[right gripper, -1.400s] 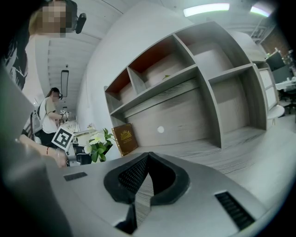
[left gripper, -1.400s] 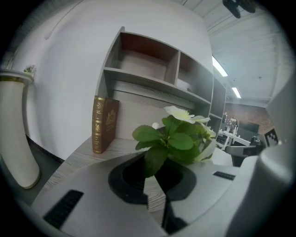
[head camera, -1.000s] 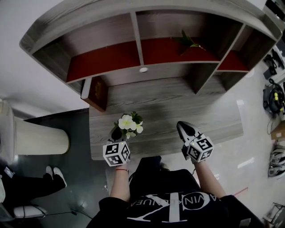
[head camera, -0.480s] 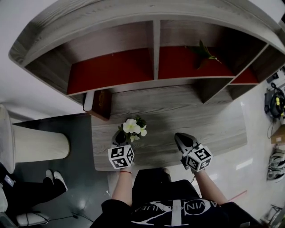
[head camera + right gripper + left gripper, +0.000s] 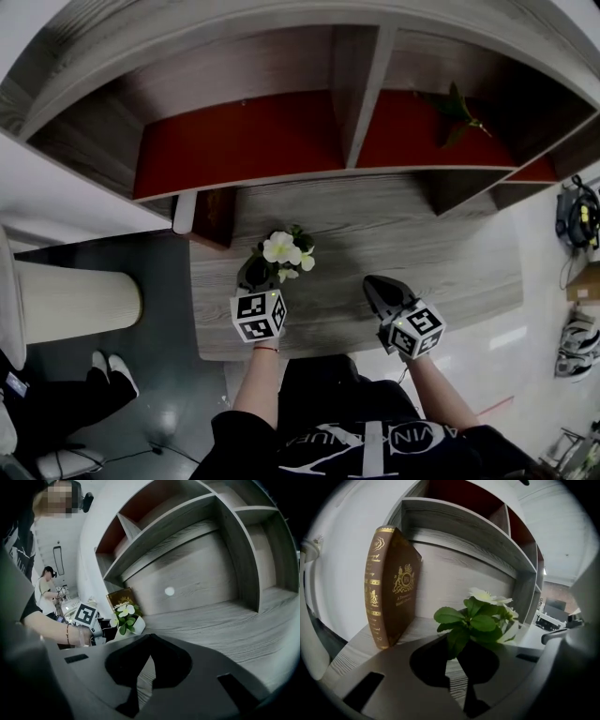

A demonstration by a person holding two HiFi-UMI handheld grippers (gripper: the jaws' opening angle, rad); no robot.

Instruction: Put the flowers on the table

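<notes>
Flowers (image 5: pixel 284 251): pinched at the base by the left hand-held gripper (image 5: pixel 255 274), jaws drawn in on them, carried low over the left front of the counter (image 5: pixel 441 234), near the upright brown book (image 5: pixel 389 588). Gripped low, probably to keep the blooms upright and uncrushed for setting down. Cannot tell whether the white pot (image 5: pixel 135 626) touches the wood. Right hand-held gripper (image 5: pixel 373 286): clenched on nothing, hovering well apart to the right, seemingly out of the way.
</notes>
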